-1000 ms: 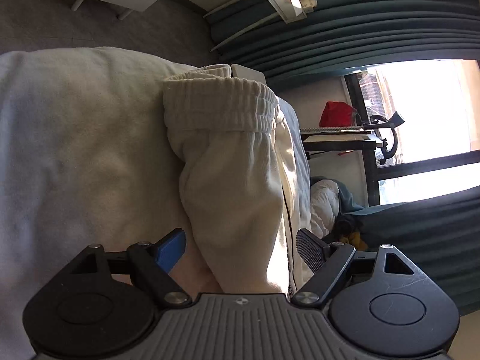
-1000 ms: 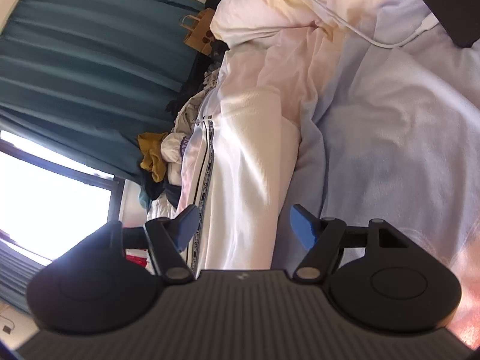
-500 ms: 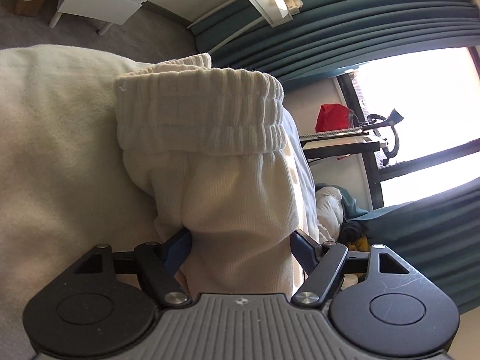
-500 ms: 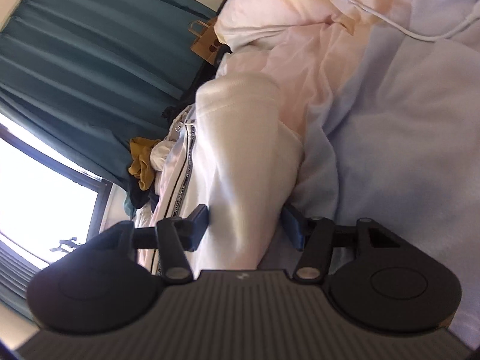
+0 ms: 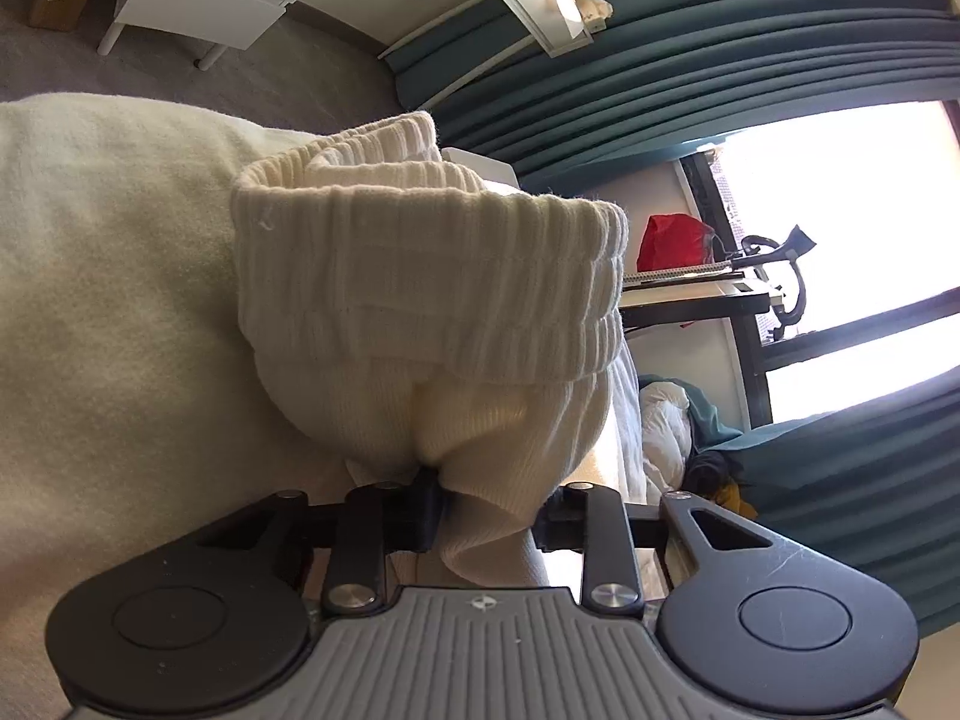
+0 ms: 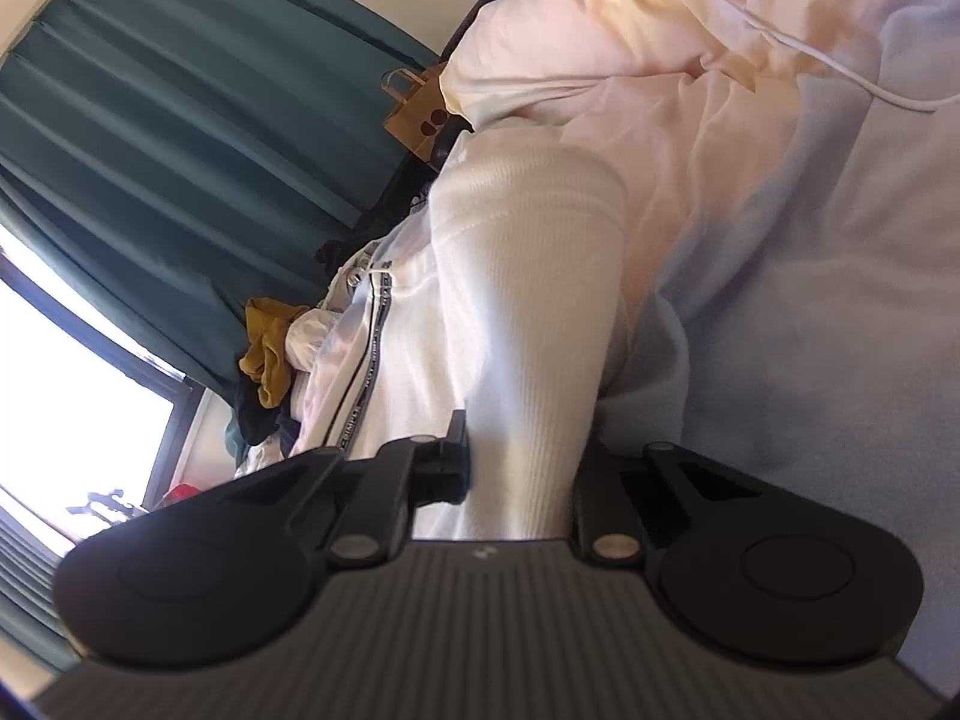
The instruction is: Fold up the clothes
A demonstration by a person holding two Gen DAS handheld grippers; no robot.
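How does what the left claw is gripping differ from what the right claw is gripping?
The left claw pinches bunched cream ribbed-knit fabric just below a gathered elastic band; the right claw clamps a smooth, rounded white ribbed fold with no band showing. Left fabric puckers at the grip; right fabric runs straight. Both claws are shut on pale ribbed cloth.

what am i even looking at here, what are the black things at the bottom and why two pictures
There is no robot. A person holds a two-finger claw in each hand, and each claw carries a wide-angle camera looking forward along its fingers. That gives two pictures: one from the left claw, one from the right claw. The black shapes at the bottom are the claws' own parts. Both are shut on a cream ribbed garment, the left one near its elastic waistband, the right on another part. It lies on a bed with a pale blanket. Teal curtains and a bright window sit behind.
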